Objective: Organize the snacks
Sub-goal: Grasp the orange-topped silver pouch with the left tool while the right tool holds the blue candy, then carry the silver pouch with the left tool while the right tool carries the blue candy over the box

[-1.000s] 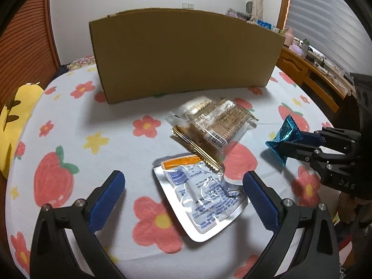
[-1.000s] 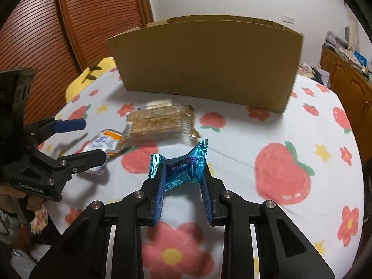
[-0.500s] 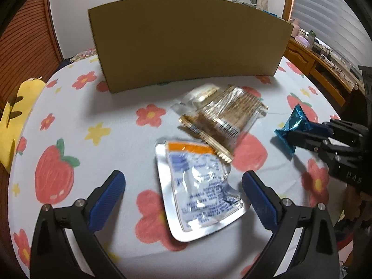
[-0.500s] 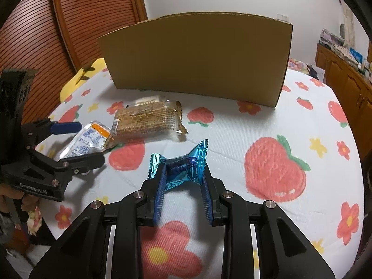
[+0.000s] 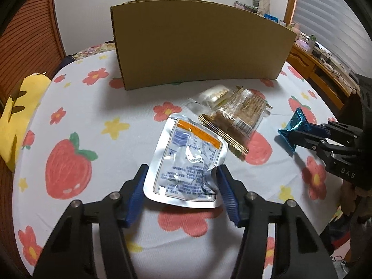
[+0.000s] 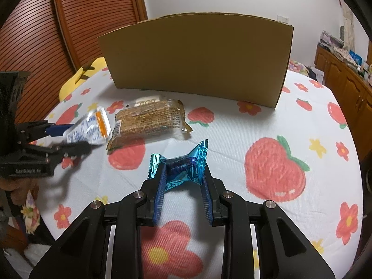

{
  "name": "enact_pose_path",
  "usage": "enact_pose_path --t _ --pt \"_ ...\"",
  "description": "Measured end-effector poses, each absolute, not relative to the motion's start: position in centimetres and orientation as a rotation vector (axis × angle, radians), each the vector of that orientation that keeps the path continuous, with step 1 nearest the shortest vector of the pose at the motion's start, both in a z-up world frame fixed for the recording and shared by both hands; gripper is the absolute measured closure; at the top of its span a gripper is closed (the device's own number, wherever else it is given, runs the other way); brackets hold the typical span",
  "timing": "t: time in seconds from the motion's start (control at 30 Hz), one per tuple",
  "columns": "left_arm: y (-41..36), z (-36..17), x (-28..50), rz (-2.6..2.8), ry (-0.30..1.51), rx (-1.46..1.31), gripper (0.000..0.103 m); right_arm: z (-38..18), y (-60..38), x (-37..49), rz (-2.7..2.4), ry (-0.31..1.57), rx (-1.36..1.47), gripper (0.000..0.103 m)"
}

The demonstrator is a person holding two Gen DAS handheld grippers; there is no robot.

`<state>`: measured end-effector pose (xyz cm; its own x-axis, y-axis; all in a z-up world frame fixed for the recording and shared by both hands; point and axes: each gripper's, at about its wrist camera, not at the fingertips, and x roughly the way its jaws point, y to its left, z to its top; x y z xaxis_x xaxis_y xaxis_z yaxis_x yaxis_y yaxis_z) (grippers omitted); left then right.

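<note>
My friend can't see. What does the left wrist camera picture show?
The left gripper closes on a silver pouch above a strawberry tablecloth. Behind lie a cracker pack and a cardboard box; at right, the right gripper holds a blue candy.

A home, likely a bedroom or living room: a flowered, strawberry-print cloth [image 6: 274, 125] covers the table, with a wooden slatted door [image 6: 76, 23], wooden cabinets [image 6: 348, 81] and window blinds [image 5: 325, 11] around it.
</note>
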<state>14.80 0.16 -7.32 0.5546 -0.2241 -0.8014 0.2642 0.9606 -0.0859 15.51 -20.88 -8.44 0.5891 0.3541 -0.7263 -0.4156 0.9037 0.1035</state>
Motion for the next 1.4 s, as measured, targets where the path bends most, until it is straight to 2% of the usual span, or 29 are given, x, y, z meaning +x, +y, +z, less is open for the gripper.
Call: enact_pose_path --t 0.47,1.4 --pt "-0.3 -6.4 12.8 -0.334 0.882 0.087 0.061 -8.5 -20.8 15.5 0.449 0.828 -0.080 0.076" --pt "2.1 -1.8 11.7 -0.331 0.712 -0.032 0.061 -8.0 -21.2 15.1 0.450 0.780 -0.071 0.076"
